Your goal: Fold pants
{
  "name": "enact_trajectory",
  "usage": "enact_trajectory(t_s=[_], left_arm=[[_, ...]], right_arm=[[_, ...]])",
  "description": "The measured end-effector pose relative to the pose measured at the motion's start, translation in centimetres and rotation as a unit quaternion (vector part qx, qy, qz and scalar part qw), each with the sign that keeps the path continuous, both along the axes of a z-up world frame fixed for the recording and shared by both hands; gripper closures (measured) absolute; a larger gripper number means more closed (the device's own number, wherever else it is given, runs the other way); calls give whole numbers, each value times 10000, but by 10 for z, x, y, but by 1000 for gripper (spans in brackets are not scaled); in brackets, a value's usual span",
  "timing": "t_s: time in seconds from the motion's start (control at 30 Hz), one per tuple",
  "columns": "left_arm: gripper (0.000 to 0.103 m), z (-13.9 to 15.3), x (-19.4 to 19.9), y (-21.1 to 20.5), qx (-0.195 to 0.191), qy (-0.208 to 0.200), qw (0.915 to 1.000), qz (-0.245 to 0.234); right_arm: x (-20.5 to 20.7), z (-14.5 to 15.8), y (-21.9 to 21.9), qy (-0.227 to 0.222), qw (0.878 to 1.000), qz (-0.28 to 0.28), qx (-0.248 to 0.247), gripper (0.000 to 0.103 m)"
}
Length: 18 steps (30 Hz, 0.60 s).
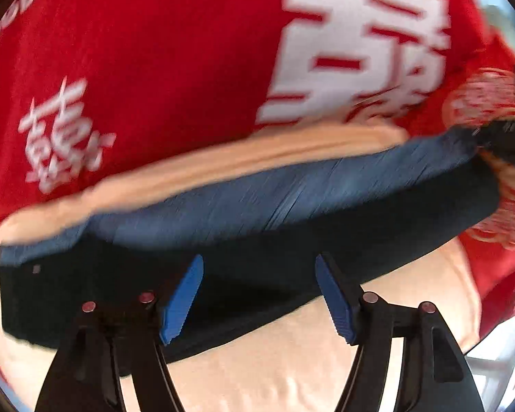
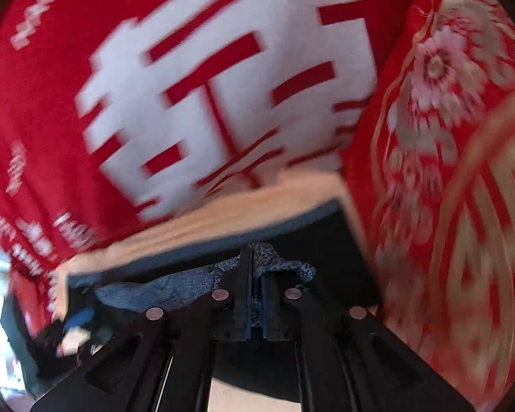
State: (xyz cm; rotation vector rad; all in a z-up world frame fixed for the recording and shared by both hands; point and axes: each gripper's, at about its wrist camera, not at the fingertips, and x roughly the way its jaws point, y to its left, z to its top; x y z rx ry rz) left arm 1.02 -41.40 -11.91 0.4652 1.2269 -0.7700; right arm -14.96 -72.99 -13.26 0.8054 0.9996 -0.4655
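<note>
A red cloth (image 1: 161, 68) with large white characters fills most of both views. Beside it, in the right wrist view, lies a second red cloth (image 2: 456, 206) with a pale flower pattern. On the red cloth sits a peach-coloured pad (image 1: 292, 370), and its far edge shows as a pale band in both views.

The pants (image 1: 257, 240), dark navy, lie across the pad as a long, thick band that runs from the left of the left wrist view up to the right. Both pictures are blurred, so seams and folds cannot be made out well.

The left hand-held gripper (image 1: 259, 298) hangs over the near edge of the pants with its blue pads (image 1: 183, 300) spread apart; nothing is pinched between them, though the dark fabric lies behind and below them.

The right hand-held gripper (image 2: 255, 274) has its black fingers pressed together on a bunched blue fold of the pants (image 2: 195, 288), which puffs out on both sides of the fingers. At the right edge of the left wrist view a dark shape meets the far end of the pants, but it is too blurred to tell.
</note>
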Motion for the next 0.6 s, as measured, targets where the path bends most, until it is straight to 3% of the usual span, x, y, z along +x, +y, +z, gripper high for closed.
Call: enact_trajectory(t_s=[0.03, 0.07, 0.1, 0.13, 0.17, 0.33, 0.37, 0.4, 0.5, 0.6], left_arm=[[34, -7, 3, 4, 98, 5, 9999, 90], [34, -21, 6, 5, 285, 3, 9993, 238], [34, -29, 8, 6, 376, 10, 9989, 296], [34, -38, 10, 7, 491, 26, 9981, 376], [34, -46, 12, 7, 594, 43, 9972, 462], [34, -58, 18, 0, 726, 21, 9948, 719], [34, -56, 21, -3, 687, -20, 9947, 761], [34, -53, 24, -7, 643, -67, 9948, 791], [34, -58, 31, -22, 627, -130, 9947, 804], [34, -78, 36, -31, 890, -136, 9935, 691]], right_arm=[[4, -8, -12, 70, 9999, -93, -8, 94], [7, -15, -20, 102, 9999, -106, 7, 78], [13, -20, -25, 149, 9999, -40, 23, 42], [20, -23, -27, 249, 9996, 77, -51, 21], [26, -20, -26, 292, 9991, 238, -187, 11], [38, 13, -15, 314, 9923, 739, -939, 12], [37, 18, -15, 270, 9926, 759, -909, 15], [33, 19, -10, 207, 9935, 780, -801, 24], [28, -4, 12, 606, 9908, 996, -689, 53], [28, -55, 21, 1120, 9862, 1146, -419, 54]])
